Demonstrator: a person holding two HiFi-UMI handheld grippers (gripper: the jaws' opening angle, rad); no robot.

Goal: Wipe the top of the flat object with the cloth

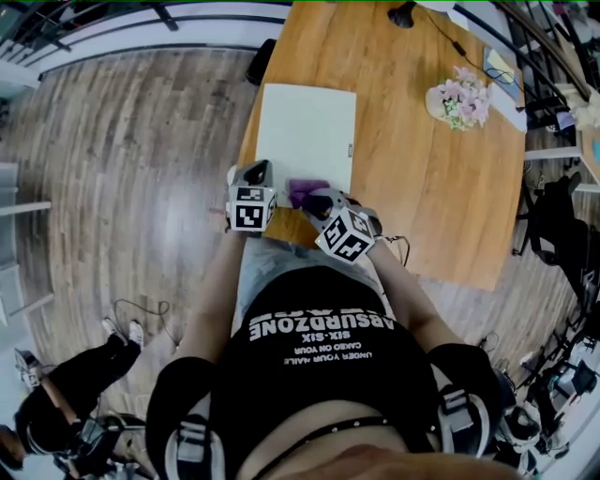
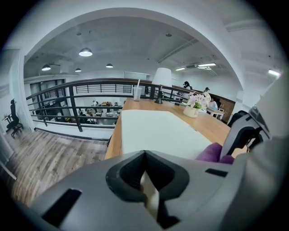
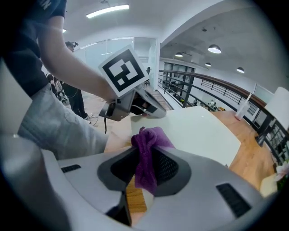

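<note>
A white flat board (image 1: 307, 136) lies on the wooden table (image 1: 422, 178), its near edge by the table's front. My left gripper (image 1: 258, 175) sits at the board's near left corner; in the left gripper view its jaws (image 2: 146, 180) are shut on a pale strip that looks like the board's (image 2: 153, 131) edge. My right gripper (image 1: 317, 199) is shut on a purple cloth (image 1: 306, 191). The cloth (image 3: 149, 140) bunches up out of the jaws (image 3: 146, 169), just above the board's (image 3: 198, 131) near edge. The left gripper (image 3: 135, 106) shows beyond it.
A pot of pink flowers (image 1: 459, 98) stands at the table's far right, with a lamp base (image 1: 403, 14) at the far end. A cup with a straw (image 2: 137, 93) stands near the lamp (image 2: 161, 81). A railing (image 2: 67, 103) runs to the left. Another person (image 1: 66, 394) is on the floor at lower left.
</note>
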